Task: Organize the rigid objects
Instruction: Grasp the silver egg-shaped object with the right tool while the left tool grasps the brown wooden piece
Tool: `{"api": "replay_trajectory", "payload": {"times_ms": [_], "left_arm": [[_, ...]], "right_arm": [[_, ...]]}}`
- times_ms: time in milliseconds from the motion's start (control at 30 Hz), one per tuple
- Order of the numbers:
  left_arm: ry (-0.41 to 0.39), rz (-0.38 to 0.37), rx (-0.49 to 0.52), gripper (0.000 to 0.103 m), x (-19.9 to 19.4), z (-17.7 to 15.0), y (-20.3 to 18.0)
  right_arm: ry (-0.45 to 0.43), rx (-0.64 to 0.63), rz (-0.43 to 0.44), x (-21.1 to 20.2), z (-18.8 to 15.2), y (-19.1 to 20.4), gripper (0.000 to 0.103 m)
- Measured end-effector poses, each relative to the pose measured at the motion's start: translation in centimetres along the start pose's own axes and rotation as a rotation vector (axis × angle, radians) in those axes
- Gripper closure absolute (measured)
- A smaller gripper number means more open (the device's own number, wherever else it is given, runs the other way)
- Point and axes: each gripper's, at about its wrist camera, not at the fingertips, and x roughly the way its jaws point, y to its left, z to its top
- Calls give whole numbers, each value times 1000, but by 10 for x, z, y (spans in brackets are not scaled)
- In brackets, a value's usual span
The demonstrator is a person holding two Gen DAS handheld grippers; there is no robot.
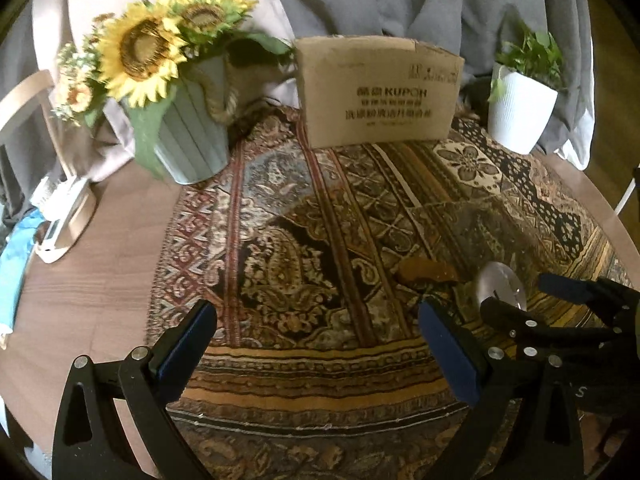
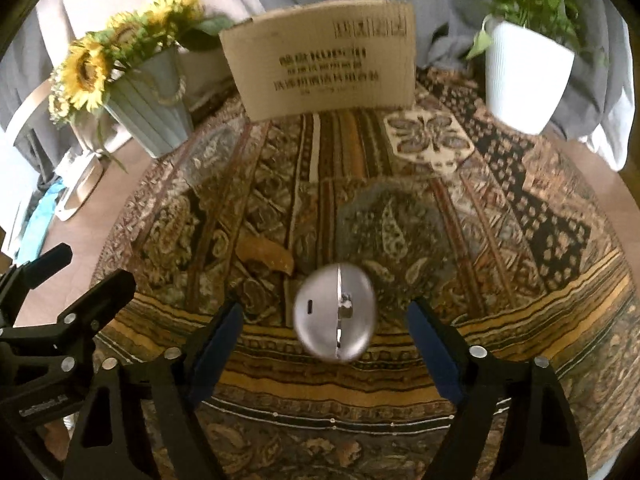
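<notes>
A round silver metal object (image 2: 335,312) with a slit down its middle lies on the patterned cloth (image 2: 360,208), between the fingers of my open right gripper (image 2: 326,326). A brown curved piece (image 2: 266,257) lies just beyond it to the left. In the left wrist view the silver object (image 1: 500,286) and the brown piece (image 1: 428,271) lie at the right, partly behind the right gripper (image 1: 552,296). My left gripper (image 1: 316,334) is open and empty above the cloth. A cardboard box (image 1: 380,92) stands at the back.
A sunflower bucket (image 1: 184,136) stands at the back left and a white plant pot (image 1: 520,114) at the back right. A wooden stand with white items (image 1: 64,216) sits on the bare table at the left. Grey fabric hangs behind.
</notes>
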Motion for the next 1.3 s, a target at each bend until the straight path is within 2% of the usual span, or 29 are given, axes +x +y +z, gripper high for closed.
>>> {"api": "replay_trajectory", "payload": {"times_ms": [333,500,700,833,1000,1067,1167,1300], "left_arm": [[49,-158,24,4,30,8,-12],[95,-258,45,7,46,14,-22],[126,-335,76,7,59,21,-37],[133,-337,93,9,68,25,-48],[173,-339,97,32,84,25,-58],[158,-308,112,33,86,24,-63],[141,-289,117,47,86,24,-66],[133,-288,111,47,86,24,-65]], "right_arm": [[68,23,16,28,-6,-7,38],[56,45,13,27,-5,-14,48],[39,86,-11,26,-4,-28,48],[31,115,-31,25,-3,-40,49],[24,136,-47,24,-3,-53,49],[22,134,-47,24,-2,-55,49],[23,115,-37,24,-2,-53,49],[21,110,-36,24,-3,-52,49]]}}
